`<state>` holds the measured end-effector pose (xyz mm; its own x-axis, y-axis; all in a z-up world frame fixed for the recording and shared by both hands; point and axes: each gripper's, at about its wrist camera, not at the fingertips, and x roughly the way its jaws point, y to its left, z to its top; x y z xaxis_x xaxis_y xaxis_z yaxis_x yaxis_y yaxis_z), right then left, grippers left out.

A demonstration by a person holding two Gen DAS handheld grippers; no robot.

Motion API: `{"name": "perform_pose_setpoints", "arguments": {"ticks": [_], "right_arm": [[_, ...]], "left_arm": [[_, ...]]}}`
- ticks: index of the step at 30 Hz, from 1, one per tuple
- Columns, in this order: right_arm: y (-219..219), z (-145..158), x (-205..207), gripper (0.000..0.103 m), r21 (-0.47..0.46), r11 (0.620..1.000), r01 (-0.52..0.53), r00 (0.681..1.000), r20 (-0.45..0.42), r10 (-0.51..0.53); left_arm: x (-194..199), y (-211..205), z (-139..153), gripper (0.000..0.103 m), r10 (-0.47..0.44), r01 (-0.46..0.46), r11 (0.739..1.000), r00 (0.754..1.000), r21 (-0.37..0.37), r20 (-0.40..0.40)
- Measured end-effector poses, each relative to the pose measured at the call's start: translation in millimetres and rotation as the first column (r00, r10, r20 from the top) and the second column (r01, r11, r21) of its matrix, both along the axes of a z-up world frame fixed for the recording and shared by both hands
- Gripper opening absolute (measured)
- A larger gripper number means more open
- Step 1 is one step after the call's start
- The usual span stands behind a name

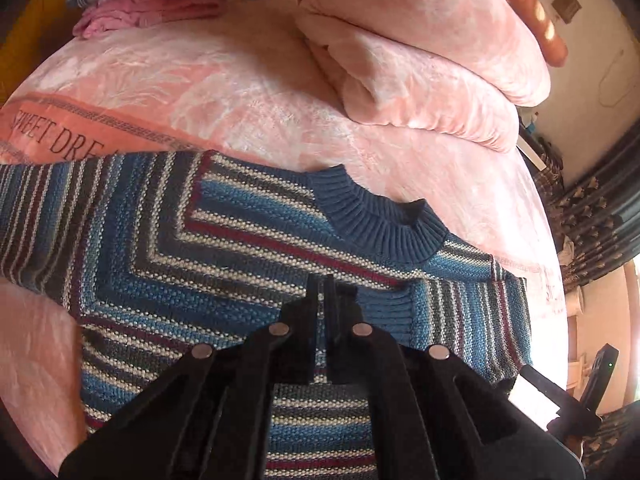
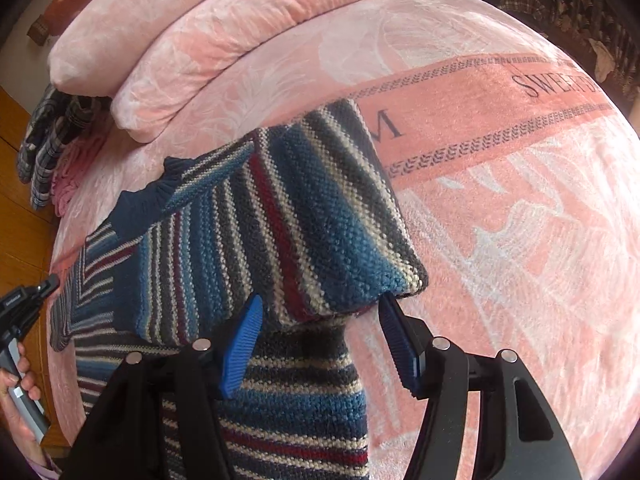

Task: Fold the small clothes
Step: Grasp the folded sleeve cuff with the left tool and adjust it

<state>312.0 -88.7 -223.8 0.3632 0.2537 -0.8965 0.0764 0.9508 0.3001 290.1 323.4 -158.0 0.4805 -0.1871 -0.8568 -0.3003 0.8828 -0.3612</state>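
Pink plush blanket (image 1: 248, 92) with a salmon band and "SWEET DRE…" lettering covers the bed; striped blue, grey, white and maroon knit sweater (image 1: 168, 240) lies flat on it. In the left wrist view the sweater's ribbed blue collar (image 1: 376, 220) points away from the camera toward the folded pink quilt (image 1: 420, 60), body running back toward the camera, one sleeve stretched out left of the collar. Other sleeve is folded across the chest, its ribbed cuff below the collar. Left gripper (image 1: 326, 292) sits over that cuff, jaws nearly together; grip on fabric — can't tell. Right gripper (image 2: 320, 312), blue pads (image 2: 240, 344), jaws wide apart, straddles a raised fold of sweater sleeve. Plaid and pink folded clothes (image 1: 152, 4) sit beyond the collar.
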Motion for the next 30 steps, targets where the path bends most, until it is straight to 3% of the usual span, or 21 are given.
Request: {"name": "perform_pose_setpoints", "arguments": {"ticks": [2, 4, 9, 13, 15, 17, 21, 26, 30], "right_arm": [[0, -1, 4, 0.061, 0.037, 0.999, 0.021, 1.000, -0.002, -0.021], [2, 2, 1, 0.062, 0.037, 0.999, 0.026, 1.000, 0.010, -0.027], [5, 11, -16, 0.062, 0.024, 1.000, 0.004, 0.999, 0.039, -0.005], [5, 23, -25, 0.062, 0.015, 1.000, -0.026, 0.998, 0.061, 0.025], [6, 26, -28, 0.062, -0.008, 0.999, -0.038, 0.997, 0.068, 0.038], [4, 30, -29, 0.062, -0.019, 0.999, -0.044, 0.996, 0.076, 0.045], [-3, 33, -26, 0.062, -0.001, 1.000, -0.016, 0.996, 0.087, 0.016], [-1, 32, -14, 0.062, 0.046, 0.999, -0.015, 0.996, 0.094, 0.011], [18, 12, 6, 0.061, 0.191, 0.978, -0.081, 0.996, 0.058, 0.071]], "left_arm": [[-9, 7, -13, 0.041, -0.011, 0.010, 0.999, 1.000, -0.046, -0.027], [-15, -2, -27, 0.057, -0.034, 0.029, 0.996, 0.998, -0.079, -0.054], [-4, -41, -67, 0.061, -0.108, 0.085, 0.979, 0.987, -0.184, -0.119], [11, -70, -86, 0.071, -0.103, 0.083, 0.989, 0.980, -0.123, -0.168], [15, -80, -82, 0.059, -0.100, 0.091, 0.994, 0.980, -0.063, -0.174], [16, -79, -77, 0.014, -0.091, 0.086, 0.996, 0.981, -0.038, -0.172], [7, -60, -51, 0.012, -0.064, 0.053, 0.992, 0.994, -0.117, -0.090], [-3, -19, -15, 0.011, -0.008, 0.009, 0.999, 1.000, -0.031, 0.021], [3, 5, -28, 0.011, -0.025, 0.025, 1.000, 0.999, -0.011, -0.022]]}}
